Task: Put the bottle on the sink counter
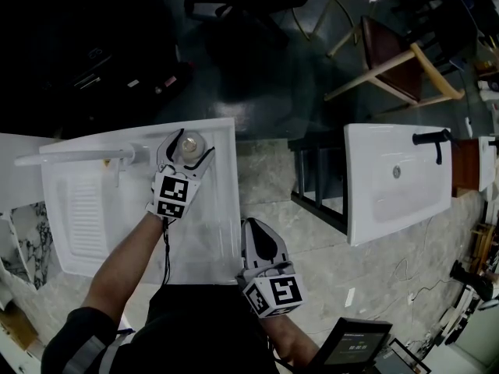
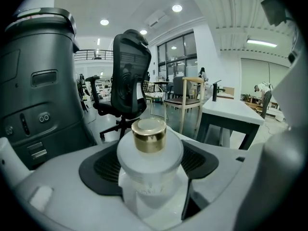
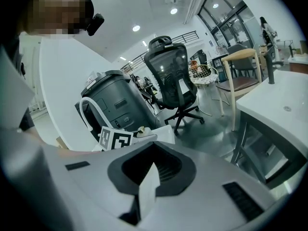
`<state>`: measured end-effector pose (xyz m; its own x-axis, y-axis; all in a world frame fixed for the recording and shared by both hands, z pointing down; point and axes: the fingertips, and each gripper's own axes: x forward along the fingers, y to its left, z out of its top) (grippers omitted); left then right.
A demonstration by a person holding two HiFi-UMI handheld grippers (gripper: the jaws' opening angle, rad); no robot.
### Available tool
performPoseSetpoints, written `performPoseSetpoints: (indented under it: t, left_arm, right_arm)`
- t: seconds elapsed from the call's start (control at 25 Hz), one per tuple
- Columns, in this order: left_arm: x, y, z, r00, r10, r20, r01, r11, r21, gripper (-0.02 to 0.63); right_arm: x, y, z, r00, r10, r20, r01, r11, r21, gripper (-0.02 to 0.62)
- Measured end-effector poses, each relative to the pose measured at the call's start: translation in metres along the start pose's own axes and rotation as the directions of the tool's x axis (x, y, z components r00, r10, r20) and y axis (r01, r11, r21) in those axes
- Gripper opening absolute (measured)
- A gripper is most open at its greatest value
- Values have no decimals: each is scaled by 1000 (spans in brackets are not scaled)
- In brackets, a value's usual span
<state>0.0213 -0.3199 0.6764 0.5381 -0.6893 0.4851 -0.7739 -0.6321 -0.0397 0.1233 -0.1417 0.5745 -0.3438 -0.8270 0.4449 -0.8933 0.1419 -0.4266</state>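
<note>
My left tongs (image 1: 189,151) gripped the bottle (image 1: 189,140) at the counter's (image 1: 222,209) back edge; right tongs (image 1: 256,231) closed, empty. A jerky release could topple it.

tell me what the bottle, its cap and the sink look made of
Bottle: frosted, milky white, glass or plastic; the look leaves it open. Cap: shiny gold, metal or metallised plastic, judging by its reflections. Sink: smooth glossy white, probably ceramic.

Left gripper (image 1: 185,156) hides the base of the bottle (image 2: 150,158).
</note>
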Motion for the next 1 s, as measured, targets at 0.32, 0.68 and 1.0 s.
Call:
performPoseSetpoints:
  t: [0.32,0.68,1.0]
  left_arm:
    - [-14,5,0,1000,28,-1,-28,1000,-6,347]
    - [-66,-14,-20,1000,-10,-25,6,990,-138,347]
    - [-139,-36,-7,996,-60,61,76,955,-288,337]
  right_arm:
    - [-6,6,1,1000,14,9,-14,1000,-10,-5]
    - [-20,19,2,999,36,26,-35,999,-30,-5]
    - [-32,31,5,997,43,61,-39,998,-56,-5]
